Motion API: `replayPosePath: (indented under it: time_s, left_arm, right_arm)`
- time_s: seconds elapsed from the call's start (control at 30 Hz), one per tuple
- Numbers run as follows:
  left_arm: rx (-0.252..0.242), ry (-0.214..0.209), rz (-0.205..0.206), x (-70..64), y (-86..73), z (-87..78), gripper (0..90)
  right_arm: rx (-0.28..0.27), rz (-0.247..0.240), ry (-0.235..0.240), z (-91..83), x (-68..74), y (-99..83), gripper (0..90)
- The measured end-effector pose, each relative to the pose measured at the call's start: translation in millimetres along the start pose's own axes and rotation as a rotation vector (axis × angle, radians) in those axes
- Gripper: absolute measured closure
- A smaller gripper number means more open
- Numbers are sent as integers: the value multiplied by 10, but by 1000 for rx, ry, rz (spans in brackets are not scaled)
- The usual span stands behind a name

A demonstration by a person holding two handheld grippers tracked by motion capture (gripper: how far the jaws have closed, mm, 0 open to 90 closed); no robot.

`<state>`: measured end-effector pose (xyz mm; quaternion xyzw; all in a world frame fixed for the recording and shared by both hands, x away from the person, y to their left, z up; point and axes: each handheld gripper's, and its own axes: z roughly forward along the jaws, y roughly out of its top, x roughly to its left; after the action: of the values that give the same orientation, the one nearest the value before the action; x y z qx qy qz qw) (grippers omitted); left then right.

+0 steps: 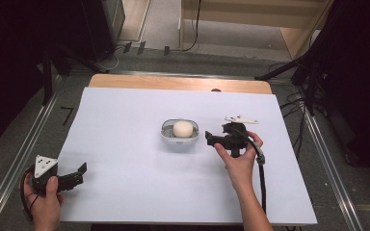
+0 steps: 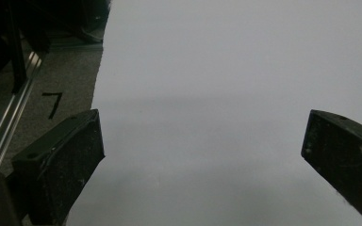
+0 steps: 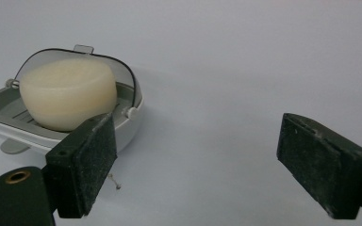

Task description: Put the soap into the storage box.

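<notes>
The high view takes in the whole white tabletop [image 1: 135,192], with a strip of bare wood at its far edge, and both of the person's hands coming in from the bottom. Near the tabletop's middle sits a small grey-and-white dish [image 1: 179,137] carrying a pale, rounded bar of soap [image 1: 183,129]. The right gripper [image 1: 211,139] is held just to the right of the dish, pointing at it, while the left gripper [image 1: 81,174] rests far off at the near left corner, over the tabletop's edge.

The right gripper view brings out what the high view is too distant to give: the dish [image 3: 131,123] has a slatted grey tray inside a white shell, a small tab at its far rim and a clear hinged lid standing open behind the soap [image 3: 68,99]. The left gripper view adds a black mark like a "7" [image 2: 53,103] on the grey floor beside a metal rail.

In the right gripper view one jaw overlaps the dish's near corner, so part of its rim is hidden, and the dish's left end is cut off by the frame. Whether that jaw touches the dish cannot be told.

The right gripper [image 3: 195,165] has its jaws spread wide, with nothing between them but bare tabletop. The left gripper [image 2: 202,160] likewise has its jaws far apart, holding nothing.
</notes>
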<state>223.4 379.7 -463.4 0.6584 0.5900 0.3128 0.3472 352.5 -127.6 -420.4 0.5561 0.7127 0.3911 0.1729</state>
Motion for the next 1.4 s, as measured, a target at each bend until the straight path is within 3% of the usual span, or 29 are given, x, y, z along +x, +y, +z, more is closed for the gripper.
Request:
replayPosePath:
  time_s: [0.8,1.4]
  left_arm:
    - [0,8,6,-12,-1,-2,3]
    - [1,12,12,-18,-2,-3,3]
  right_arm:
    - [-5,32,-51,-195,-416,-271,132]
    - [-18,66,-63,-339,-754,-512,133]
